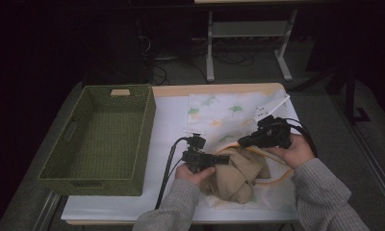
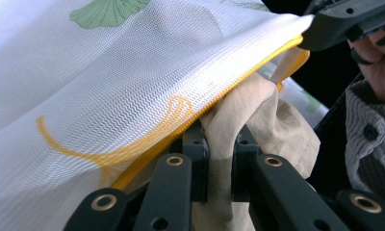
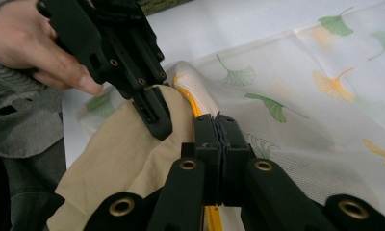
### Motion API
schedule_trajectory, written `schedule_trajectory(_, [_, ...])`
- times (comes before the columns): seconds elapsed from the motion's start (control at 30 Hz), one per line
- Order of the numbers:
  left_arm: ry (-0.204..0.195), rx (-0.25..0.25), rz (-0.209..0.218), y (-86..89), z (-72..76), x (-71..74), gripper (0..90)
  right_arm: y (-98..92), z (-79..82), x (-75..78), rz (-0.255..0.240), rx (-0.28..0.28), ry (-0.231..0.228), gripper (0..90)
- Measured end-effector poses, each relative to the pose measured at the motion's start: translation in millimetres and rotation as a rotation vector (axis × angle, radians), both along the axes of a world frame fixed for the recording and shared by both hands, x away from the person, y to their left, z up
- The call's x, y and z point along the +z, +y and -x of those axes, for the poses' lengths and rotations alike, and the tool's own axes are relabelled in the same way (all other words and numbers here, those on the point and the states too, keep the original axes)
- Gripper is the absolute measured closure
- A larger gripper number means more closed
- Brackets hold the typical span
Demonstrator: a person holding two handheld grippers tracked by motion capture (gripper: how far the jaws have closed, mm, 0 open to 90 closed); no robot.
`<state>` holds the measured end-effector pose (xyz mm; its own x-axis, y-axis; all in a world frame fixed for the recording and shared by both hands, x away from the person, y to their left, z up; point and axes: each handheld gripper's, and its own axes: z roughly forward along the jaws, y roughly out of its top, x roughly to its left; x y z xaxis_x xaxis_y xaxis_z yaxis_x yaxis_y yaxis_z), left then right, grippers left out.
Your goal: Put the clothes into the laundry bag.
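A white mesh bag (image 1: 219, 118) printed with ginkgo leaves lies on the table, its mouth edged in yellow (image 2: 195, 113). A crumpled beige garment (image 1: 241, 173) sits at that mouth, partly under the mesh. My left gripper (image 1: 223, 159) is shut on a fold of the beige garment (image 2: 277, 120), with the cloth pinched between its jaws (image 2: 219, 144). My right gripper (image 1: 242, 141) is shut on the bag's yellow rim (image 3: 193, 103), which it holds up above the garment (image 3: 118, 154). The left gripper (image 3: 154, 113) pokes into the cloth just beside the right gripper (image 3: 220, 126).
An empty green woven basket (image 1: 99, 139) stands at the table's left. A white sheet (image 1: 169, 115) covers the tabletop. Cables trail from both grippers toward the front edge. Dark floor and a desk frame (image 1: 248, 43) lie beyond the table.
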<state>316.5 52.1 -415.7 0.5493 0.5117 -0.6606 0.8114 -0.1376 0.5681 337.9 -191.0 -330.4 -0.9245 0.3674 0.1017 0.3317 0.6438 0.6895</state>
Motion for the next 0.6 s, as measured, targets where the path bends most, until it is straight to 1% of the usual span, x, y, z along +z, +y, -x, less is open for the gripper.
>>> schedule_trajectory(0.1, [-0.009,0.004,-0.011,-3.1,2.0,0.5,79.4,1.5,0.9,-1.6,0.016,0.004,0.004,88.2])
schedule_trajectory(0.17, [-0.013,0.007,-0.022,-3.3,3.7,2.0,77.7,1.7,1.4,-2.3,0.027,0.004,-0.001,88.2])
schedule_trajectory(0.2, [-0.018,0.004,-0.029,-2.8,4.8,2.6,76.2,1.5,1.4,-2.5,0.027,0.006,-0.001,88.2])
schedule_trajectory(0.23, [-0.020,0.004,-0.040,-1.9,7.4,3.5,71.3,1.3,1.5,-3.2,0.029,0.003,0.005,88.2])
schedule_trajectory(0.27, [-0.020,0.004,-0.040,-1.9,7.4,3.5,68.8,1.0,1.1,-3.9,0.030,0.002,0.004,88.2])
schedule_trajectory(0.3, [-0.023,0.003,-0.037,0.4,10.9,4.2,67.5,0.6,0.8,-4.9,0.026,0.000,0.009,88.2])
schedule_trajectory(0.37, [-0.025,0.007,-0.037,1.4,13.0,4.5,66.1,0.3,0.3,-6.1,0.027,0.000,0.009,88.2])
schedule_trajectory(0.4, [-0.025,0.008,-0.040,2.7,14.7,4.5,63.4,0.1,0.2,-7.1,0.027,-0.004,0.013,88.2])
schedule_trajectory(0.47, [-0.017,0.002,-0.023,5.3,18.5,4.5,57.2,-0.1,-0.7,-10.0,0.027,-0.007,0.021,88.2])
schedule_trajectory(0.5, [-0.020,-0.004,-0.025,6.4,20.8,4.9,54.5,-0.1,-0.9,-10.5,0.028,-0.006,0.019,88.2])
schedule_trajectory(0.53, [-0.023,0.000,-0.027,7.5,23.4,5.1,54.5,-0.1,-0.9,-10.5,0.028,-0.006,0.019,88.2])
schedule_trajectory(0.57, [-0.017,-0.007,-0.017,9.0,25.9,5.0,51.7,-0.1,-1.1,-10.8,0.028,-0.005,0.018,88.2])
schedule_trajectory(0.6, [-0.002,-0.018,0.002,10.0,28.3,4.6,49.5,-0.1,-1.2,-10.9,0.029,-0.006,0.018,88.2])
